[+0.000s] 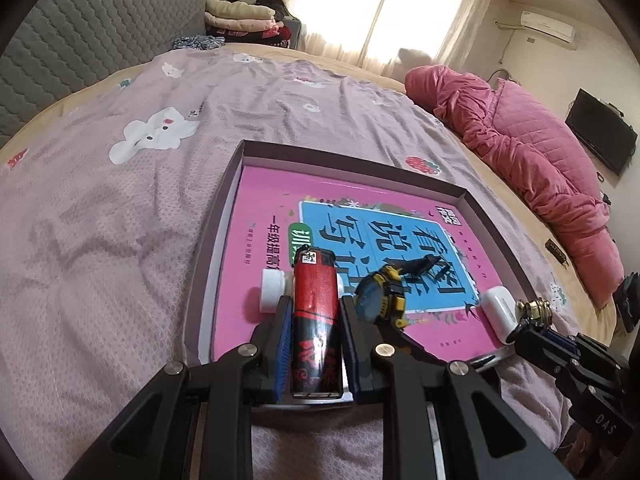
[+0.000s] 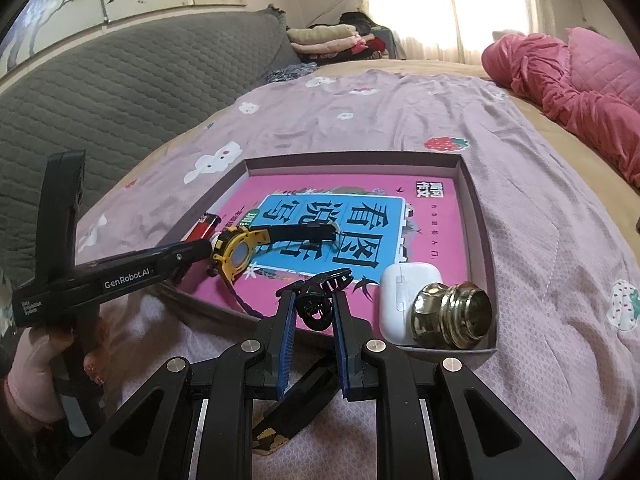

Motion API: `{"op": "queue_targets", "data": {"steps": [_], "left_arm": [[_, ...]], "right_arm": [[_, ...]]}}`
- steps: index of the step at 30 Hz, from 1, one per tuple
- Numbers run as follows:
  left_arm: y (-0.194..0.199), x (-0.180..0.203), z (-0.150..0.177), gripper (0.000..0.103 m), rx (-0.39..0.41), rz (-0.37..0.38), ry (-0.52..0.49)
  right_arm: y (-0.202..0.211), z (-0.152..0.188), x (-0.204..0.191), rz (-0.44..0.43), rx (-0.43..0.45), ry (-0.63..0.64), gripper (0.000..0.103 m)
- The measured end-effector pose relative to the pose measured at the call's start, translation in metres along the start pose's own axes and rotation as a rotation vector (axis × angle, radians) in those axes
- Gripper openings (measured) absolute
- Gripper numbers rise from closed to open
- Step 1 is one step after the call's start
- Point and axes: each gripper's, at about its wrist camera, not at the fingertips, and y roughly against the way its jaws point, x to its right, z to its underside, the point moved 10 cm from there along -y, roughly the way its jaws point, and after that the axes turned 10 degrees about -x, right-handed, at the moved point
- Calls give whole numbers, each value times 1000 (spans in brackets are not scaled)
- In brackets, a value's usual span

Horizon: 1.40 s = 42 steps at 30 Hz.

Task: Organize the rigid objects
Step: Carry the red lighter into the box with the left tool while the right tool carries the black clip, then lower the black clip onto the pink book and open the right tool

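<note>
Lighter (image 1: pixel 316 312), red and black, is being pinched by the left claw (image 1: pixel 314 304) over the box (image 2: pixel 476 200) lying on the bed (image 2: pixel 540 240). Right claw (image 2: pixel 316 300) is clamping a black hair clip (image 2: pixel 320 304) at the box's six o'clock edge; watch (image 2: pixel 236 256) at nine, earbud case (image 2: pixel 400 296) and brass knob (image 2: pixel 452 316) at five.

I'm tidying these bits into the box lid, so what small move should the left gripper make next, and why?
Probably lower and open the left gripper to set down the red lighter. It is clamped over the pink book inside the tray, between the white cap and the yellow watch.
</note>
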Motion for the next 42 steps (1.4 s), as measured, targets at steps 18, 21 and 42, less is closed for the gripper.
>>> {"op": "queue_targets", "data": {"steps": [18,21,42], "left_arm": [[-3,4,6,22,-9,-43,-53],[-2,4,6,22,-9,-47,-54],[-3,3,9,22,-25,-47,-59]], "right_arm": [[-18,-2,-5,8,-43,37,18],[-19,-3,-4,7,-43,38,18],[-45,-14,-7,8,-90,63,18]]}}
